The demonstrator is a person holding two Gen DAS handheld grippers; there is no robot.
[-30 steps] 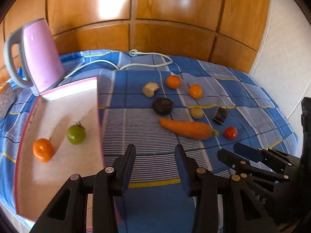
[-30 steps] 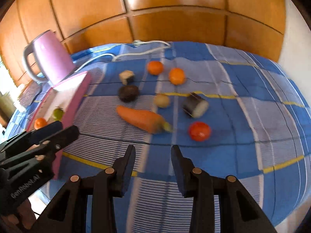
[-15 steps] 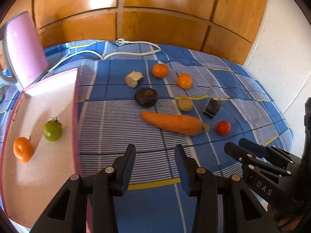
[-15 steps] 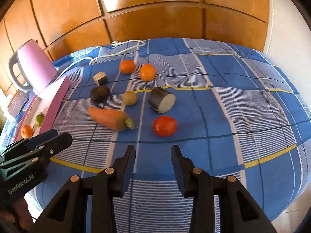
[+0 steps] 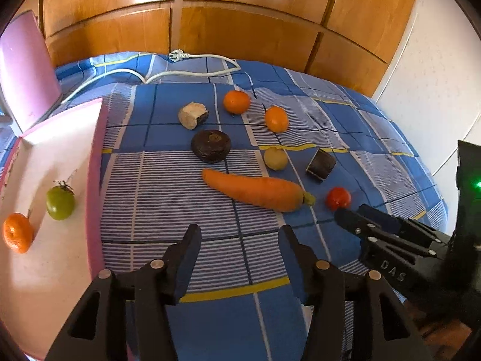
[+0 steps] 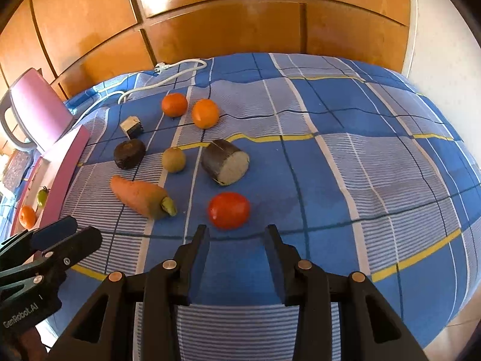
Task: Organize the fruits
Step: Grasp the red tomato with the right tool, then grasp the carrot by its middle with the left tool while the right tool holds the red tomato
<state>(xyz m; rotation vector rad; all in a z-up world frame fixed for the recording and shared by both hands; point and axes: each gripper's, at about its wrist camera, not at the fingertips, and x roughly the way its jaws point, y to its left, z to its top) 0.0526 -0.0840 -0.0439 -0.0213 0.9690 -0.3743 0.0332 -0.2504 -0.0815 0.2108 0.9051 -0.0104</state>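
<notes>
On the blue checked cloth lie a carrot [image 5: 258, 191], a red tomato [image 6: 229, 210], two oranges [image 5: 236, 101] [image 5: 276, 118], a small yellow-green fruit [image 5: 275, 158] and dark cut pieces [image 5: 211, 146]. A pink tray [image 5: 96, 162] at the left holds a green tomato [image 5: 60, 203] and an orange [image 5: 17, 232]. My left gripper [image 5: 239, 234] hovers just short of the carrot, its jaws opening with nothing between them. My right gripper [image 6: 236, 234] hangs just short of the red tomato, jaws opening and empty.
A pink kettle [image 5: 25, 73] stands at the back left with its white cord [image 5: 192, 73] trailing over the cloth. Wooden panels close the back. The cloth's right half [image 6: 375, 165] carries no objects. A cut dark-skinned root piece [image 6: 227, 166] lies behind the tomato.
Both grippers have moved forward and slightly down toward the produce. The left jaws stand clearly wider than before, the right jaws slightly wider. The tray has slid toward the left edge of the left view.
</notes>
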